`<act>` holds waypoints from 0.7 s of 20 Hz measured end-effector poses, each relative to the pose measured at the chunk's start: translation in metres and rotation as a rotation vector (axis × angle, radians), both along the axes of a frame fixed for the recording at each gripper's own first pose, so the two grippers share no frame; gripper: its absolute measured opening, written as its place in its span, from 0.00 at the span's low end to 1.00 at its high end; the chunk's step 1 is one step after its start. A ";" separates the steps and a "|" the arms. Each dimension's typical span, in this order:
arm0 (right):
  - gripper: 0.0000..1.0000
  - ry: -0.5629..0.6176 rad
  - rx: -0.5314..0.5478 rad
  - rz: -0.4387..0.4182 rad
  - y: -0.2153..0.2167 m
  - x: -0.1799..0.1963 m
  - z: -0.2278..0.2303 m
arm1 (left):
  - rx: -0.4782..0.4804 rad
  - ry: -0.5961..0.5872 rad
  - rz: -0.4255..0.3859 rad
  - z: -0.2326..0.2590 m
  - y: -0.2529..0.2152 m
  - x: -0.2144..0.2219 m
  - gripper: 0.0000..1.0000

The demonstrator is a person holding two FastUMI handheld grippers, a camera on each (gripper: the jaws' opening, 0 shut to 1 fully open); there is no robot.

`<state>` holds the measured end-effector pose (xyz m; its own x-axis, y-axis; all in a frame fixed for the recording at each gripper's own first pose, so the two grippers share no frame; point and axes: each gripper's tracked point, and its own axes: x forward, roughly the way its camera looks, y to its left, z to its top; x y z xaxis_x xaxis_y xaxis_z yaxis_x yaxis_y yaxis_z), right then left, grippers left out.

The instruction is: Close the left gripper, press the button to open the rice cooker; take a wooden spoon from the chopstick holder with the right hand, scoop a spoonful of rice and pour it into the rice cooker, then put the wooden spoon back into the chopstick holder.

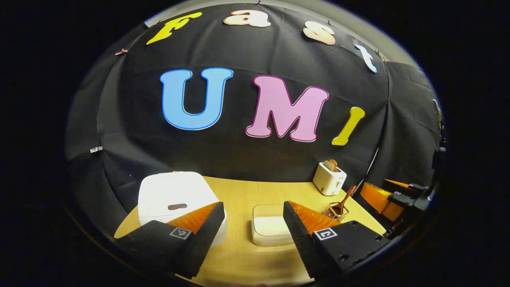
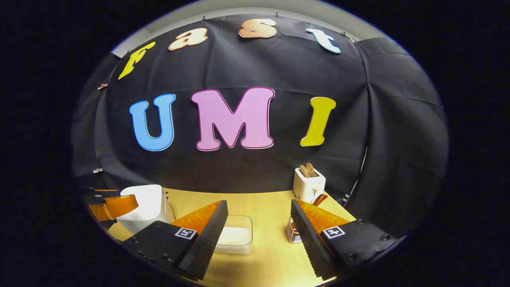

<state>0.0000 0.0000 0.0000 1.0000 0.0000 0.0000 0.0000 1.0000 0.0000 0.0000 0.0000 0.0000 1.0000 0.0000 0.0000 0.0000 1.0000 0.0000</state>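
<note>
Left gripper view
- Left gripper: held above the near edge of the table, its two fingers spread wide apart with nothing between them.
- Table: pale wood, running back to the dark cloth wall.
- Rice cooker: white, lid down, at the left of the table; the left finger covers its near right corner.
- Rice container: shallow clear tub with white rice in it, seen straight ahead in the gap between the fingers.
- Chopstick holder: small wire basket just past the right finger, to the right of the rice container.
- Wooden spoon: standing in the chopstick holder, handle leaning up and to the right.
- Toaster: white, with bread slices in the slots, at the back right near the wall.
- Right gripper: seen at the far right edge, beside the table; I cannot tell from here how far apart its fingers are.

Right gripper view
- Right gripper: fingers wide apart, holding nothing, above the table.
- Rice container: between the fingers, nearer the left one.
- Chopstick holder: just inside the right finger, partly hidden by it.
- Wooden spoon: only the handle tip peeks above the right finger, close to the toaster.
- Rice cooker: far left, lid closed, with the left gripper just beside it.
</note>
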 end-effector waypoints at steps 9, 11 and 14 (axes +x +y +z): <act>0.98 0.038 0.056 -0.041 -0.032 -0.014 -0.016 | 0.007 0.015 -0.011 -0.014 -0.015 -0.008 0.95; 0.99 0.046 0.061 -0.041 -0.035 -0.012 -0.016 | -0.011 0.032 -0.024 -0.020 -0.019 -0.008 0.95; 0.98 0.031 0.069 -0.060 -0.047 -0.008 -0.012 | -0.009 0.034 -0.022 -0.018 -0.020 -0.009 0.95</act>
<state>-0.0079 -0.0475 -0.0120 0.9977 -0.0587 -0.0334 0.0609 0.9959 0.0676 -0.0086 -0.0201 -0.0180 0.9992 -0.0217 -0.0344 0.0214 0.9997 -0.0095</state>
